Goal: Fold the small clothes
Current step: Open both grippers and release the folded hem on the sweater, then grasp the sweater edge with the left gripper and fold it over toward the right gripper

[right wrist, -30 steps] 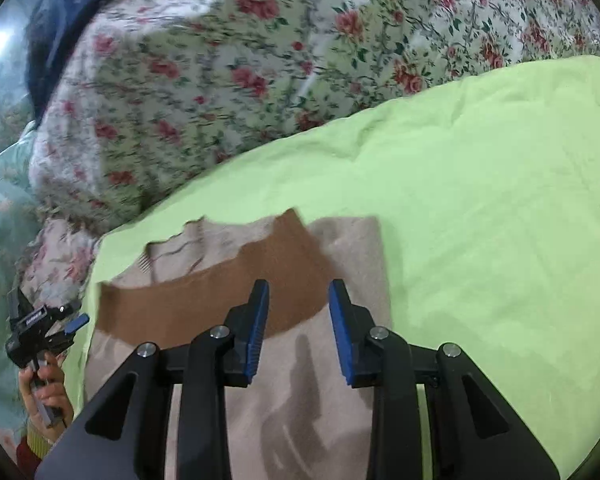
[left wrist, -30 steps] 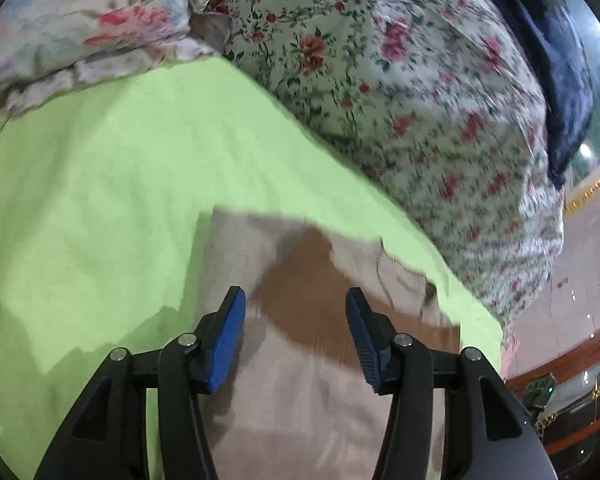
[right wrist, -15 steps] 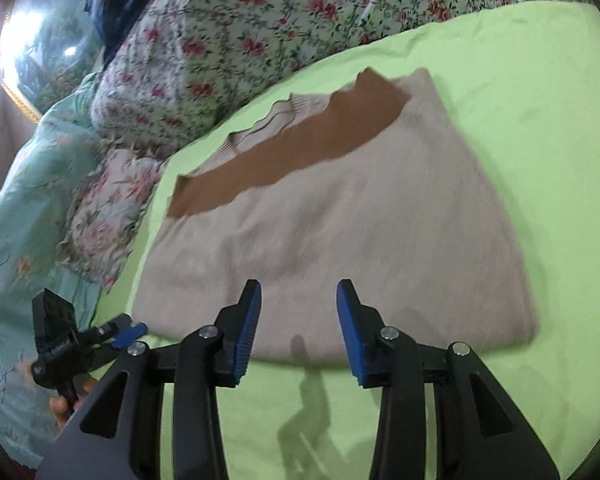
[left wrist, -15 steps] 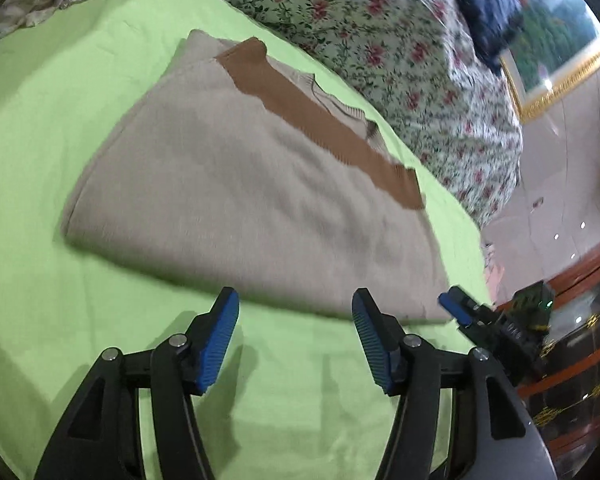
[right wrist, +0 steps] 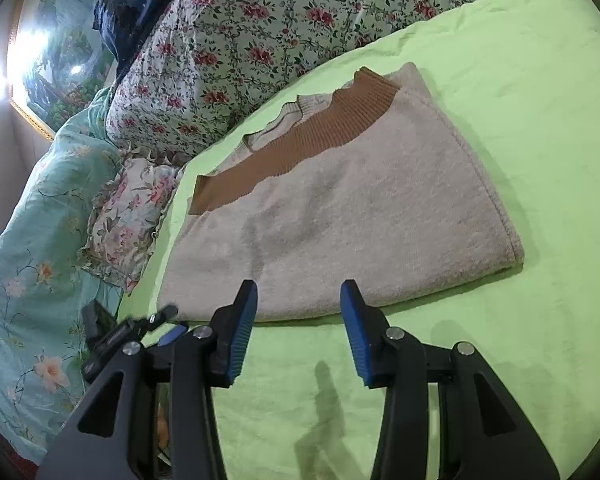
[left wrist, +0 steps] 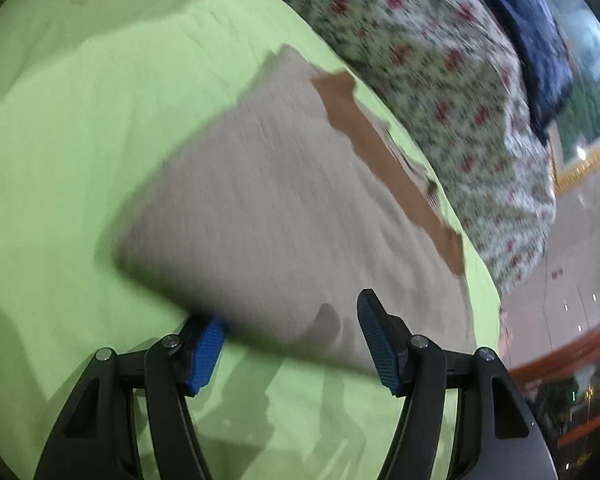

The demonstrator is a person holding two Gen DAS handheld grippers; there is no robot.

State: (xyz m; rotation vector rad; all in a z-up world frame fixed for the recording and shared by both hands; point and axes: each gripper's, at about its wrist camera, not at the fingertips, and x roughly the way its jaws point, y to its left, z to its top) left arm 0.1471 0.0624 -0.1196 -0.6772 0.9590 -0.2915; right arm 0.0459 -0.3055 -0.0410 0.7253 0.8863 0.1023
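Note:
A folded beige knit sweater with a brown ribbed band lies flat on the green sheet. It also shows, blurred, in the left wrist view. My right gripper is open and empty just short of the sweater's near edge. My left gripper is open at the sweater's near edge; its left finger sits partly under the cloth's edge and its right finger lies over the cloth. The left gripper also shows at the lower left of the right wrist view.
A floral quilt is heaped behind the sweater, with a dark blue cloth on it. A teal floral pillow lies at the left. The bed's edge and the floor are at the right of the left wrist view.
Both grippers drew back from over the sweater to its near edge. Since half a second ago the left gripper has moved forward again onto that edge. The sweater lies flat, folded.

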